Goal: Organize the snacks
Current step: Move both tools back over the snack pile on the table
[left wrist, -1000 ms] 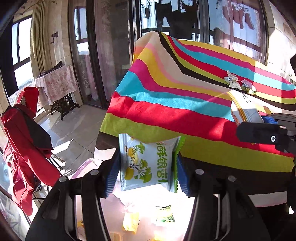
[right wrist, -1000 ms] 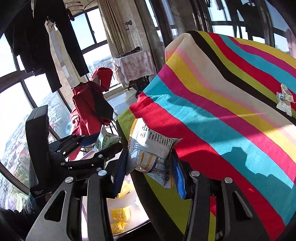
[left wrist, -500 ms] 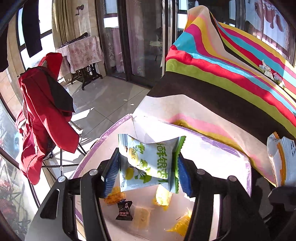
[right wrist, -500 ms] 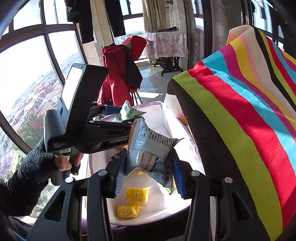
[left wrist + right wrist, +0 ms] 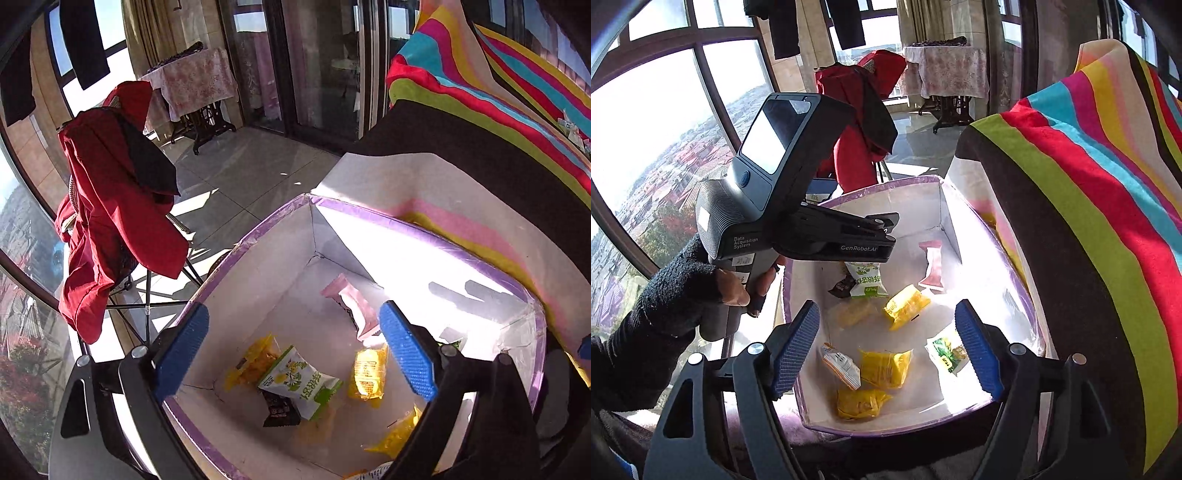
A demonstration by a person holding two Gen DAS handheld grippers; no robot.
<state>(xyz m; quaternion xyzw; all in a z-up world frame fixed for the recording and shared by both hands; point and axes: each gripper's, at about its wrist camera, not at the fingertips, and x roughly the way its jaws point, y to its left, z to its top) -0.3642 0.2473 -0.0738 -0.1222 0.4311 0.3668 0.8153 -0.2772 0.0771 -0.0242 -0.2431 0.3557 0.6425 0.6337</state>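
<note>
A white box with a purple rim stands below the striped table edge and holds several snack packets. My left gripper is open and empty above the box; the green-and-white packet lies on the box floor beneath it. My right gripper is open and empty over the near side of the box; the white-and-orange packet lies below it among yellow packets. A pink packet lies near the far corner.
The striped cloth table rises to the right of the box. A chair draped with a red jacket stands on the tiled floor at left. The left gripper's body and gloved hand show in the right wrist view.
Both grippers moved from the table to above the box, opened, and dropped their packets. The green-and-white packet and the white-and-orange packet now lie in the box.
</note>
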